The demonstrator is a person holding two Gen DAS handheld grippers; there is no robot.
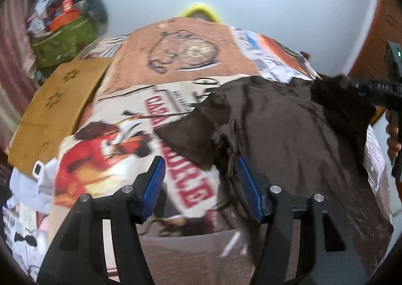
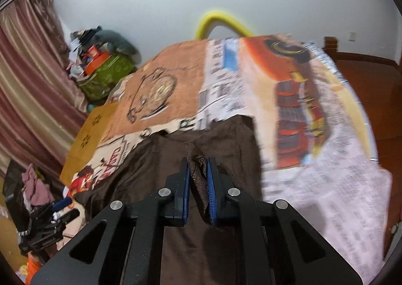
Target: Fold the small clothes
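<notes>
**A:** Where was the garment at that moment?

**B:** The dark brown, soft-fabric garment (image 1: 284, 134) lay spread on the bed with the printed cartoon cover (image 2: 326, 159), towards its near side. The right claw (image 2: 198, 182) had its blue pads clamped narrow on a bunched fold of the brown cloth, and in the left view that corner was lifted off the bed.

**A:** And the left claw?

**B:** The left claw (image 1: 201, 184) stood about half open, holding nothing. One pad sat just beside the garment's crumpled left edge; the picture was blurred, so I could not tell whether it touched.

**A:** Which step, then?

**B:** I judged it an early fold: one corner taken, the other not yet gripped. The next move called for the left claw to close on that left edge, so both could carry the cloth over evenly.

**A:** Room to work?

**B:** Plenty of bare cover beyond the garment. A flat tan cardboard sheet (image 1: 55, 109) lay well left, and the bed's right edge was near the garment.
</notes>
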